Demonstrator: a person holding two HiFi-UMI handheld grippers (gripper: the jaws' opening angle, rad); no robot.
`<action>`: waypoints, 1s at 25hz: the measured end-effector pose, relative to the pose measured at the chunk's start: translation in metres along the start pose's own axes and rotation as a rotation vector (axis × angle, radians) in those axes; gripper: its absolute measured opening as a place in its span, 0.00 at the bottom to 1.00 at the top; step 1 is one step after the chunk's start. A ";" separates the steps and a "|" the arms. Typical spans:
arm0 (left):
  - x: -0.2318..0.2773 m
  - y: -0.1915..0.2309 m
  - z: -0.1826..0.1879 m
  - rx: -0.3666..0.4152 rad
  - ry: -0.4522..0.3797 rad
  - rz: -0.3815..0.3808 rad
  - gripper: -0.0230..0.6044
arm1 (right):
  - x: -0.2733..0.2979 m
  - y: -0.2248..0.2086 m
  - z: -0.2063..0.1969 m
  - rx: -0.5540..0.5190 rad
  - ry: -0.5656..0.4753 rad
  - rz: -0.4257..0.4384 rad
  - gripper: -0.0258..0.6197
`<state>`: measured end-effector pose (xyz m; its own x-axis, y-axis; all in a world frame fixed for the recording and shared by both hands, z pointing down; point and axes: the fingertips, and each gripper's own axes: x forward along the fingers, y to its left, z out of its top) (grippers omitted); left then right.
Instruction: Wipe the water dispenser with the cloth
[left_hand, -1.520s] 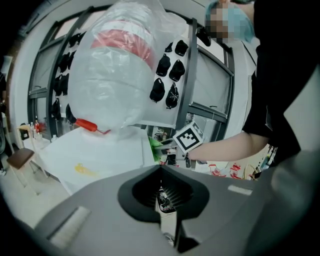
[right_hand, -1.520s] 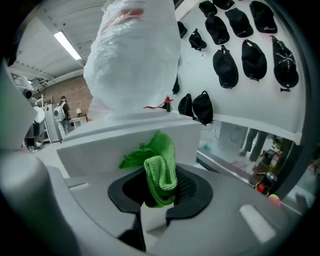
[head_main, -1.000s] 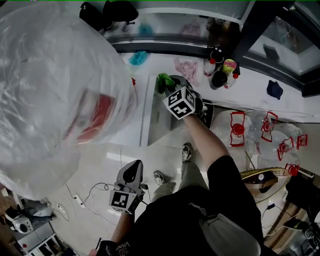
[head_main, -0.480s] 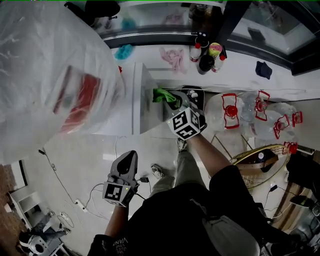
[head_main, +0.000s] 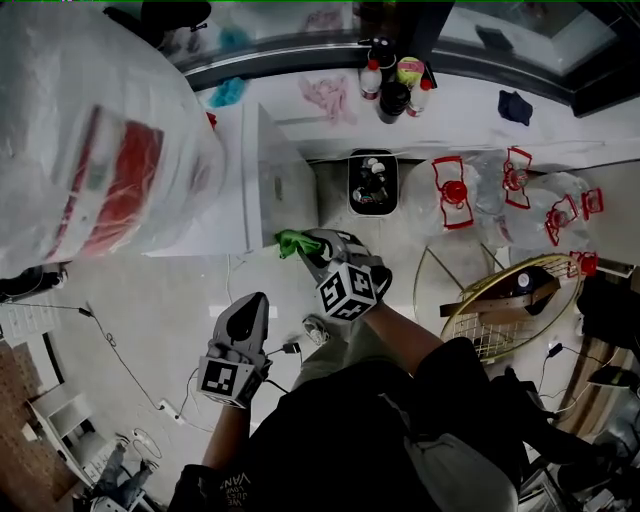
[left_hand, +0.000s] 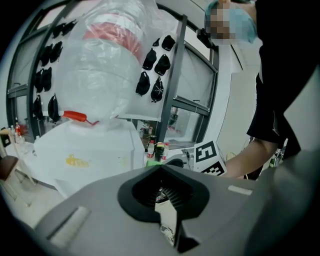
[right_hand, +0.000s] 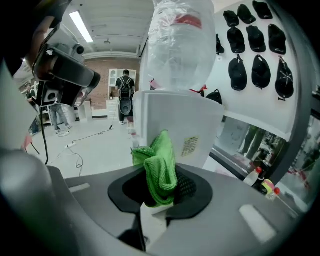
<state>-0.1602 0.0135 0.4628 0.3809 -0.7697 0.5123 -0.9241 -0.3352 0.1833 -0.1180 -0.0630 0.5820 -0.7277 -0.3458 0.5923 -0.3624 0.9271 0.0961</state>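
Holding the left gripper (head_main: 256, 303) down low over the floor, squeezed closed on nothing at all. Just right of it, looking at the water dispenser (head_main: 281, 186), white box carrying a big plastic-wrapped bottle (head_main: 90, 150) up top. Pinching the green cloth (head_main: 293, 243) tight in the right gripper (head_main: 312, 246), bunched up and poking out past the tips. Hovering it right by the dispenser's near lower corner, honestly can't tell if touching. Further right, passing a small black bin (head_main: 373, 186) and clear jugs (head_main: 455, 195).
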 end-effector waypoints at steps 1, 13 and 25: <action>0.000 -0.003 0.001 0.001 0.000 0.002 0.04 | 0.002 0.004 -0.001 -0.006 0.001 0.014 0.18; 0.022 -0.002 0.012 -0.042 -0.004 0.075 0.04 | 0.058 -0.043 0.006 -0.084 0.043 0.066 0.18; 0.052 0.007 0.030 -0.077 -0.041 0.127 0.04 | 0.127 -0.159 0.017 -0.143 0.107 -0.018 0.18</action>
<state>-0.1465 -0.0449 0.4655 0.2599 -0.8253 0.5013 -0.9640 -0.1920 0.1837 -0.1630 -0.2571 0.6282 -0.6533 -0.3520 0.6703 -0.2824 0.9348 0.2156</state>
